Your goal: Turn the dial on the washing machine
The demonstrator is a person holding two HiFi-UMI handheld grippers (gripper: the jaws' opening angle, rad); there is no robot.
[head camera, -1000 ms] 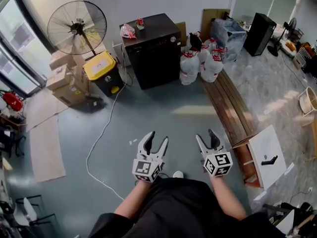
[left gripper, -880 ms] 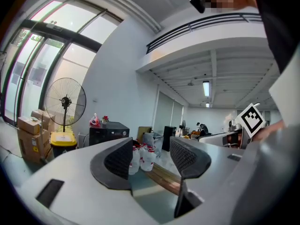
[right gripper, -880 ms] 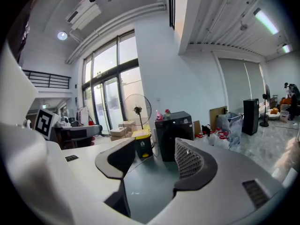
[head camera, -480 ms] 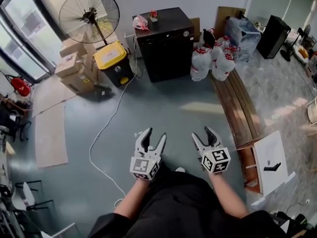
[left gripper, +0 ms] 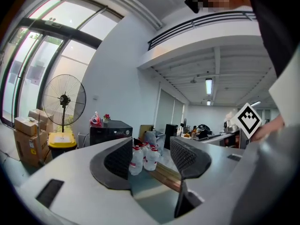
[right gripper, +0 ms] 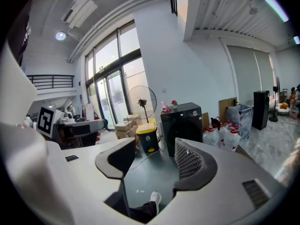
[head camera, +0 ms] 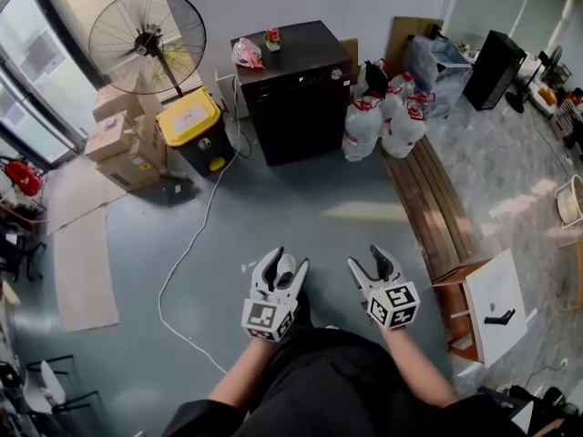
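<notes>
1. Two pairs of tongs are out, and both are released. The left tongs [head camera: 290,260] hold their jaws apart with only the distant room showing between them [left gripper: 151,161]. The right tongs [head camera: 368,260] are just as wide and empty [right gripper: 157,161].
2. They hang side by side close to the person's body, tips pointing ahead. Against a second ago they sit slightly lower and a little nearer each other, and the jaw gaps have not changed.
3. Just under the right tongs a white shoe [right gripper: 153,198] stands on the floor. A white cable [head camera: 187,253] trails across the floor to the left of the left tongs.
4. The washer [head camera: 296,94], a black box against the wall, stands well ahead of both pairs. Its dial [head camera: 335,74] is a small pale knob at the front's upper right corner, roughly in line with the gap between the tongs.
5. A yellow bin [head camera: 187,121] and a fan [head camera: 146,39] flank the washer on its left. Jugs [head camera: 383,121] stand on its right, and planks [head camera: 424,198] lie ahead of the right tongs.
6. Over the last second the head view has swung right and back, yet the washer looks no nearer. I judge the approach has barely begun. The dial is untouched, and open floor must be crossed before either pair can close on it.
</notes>
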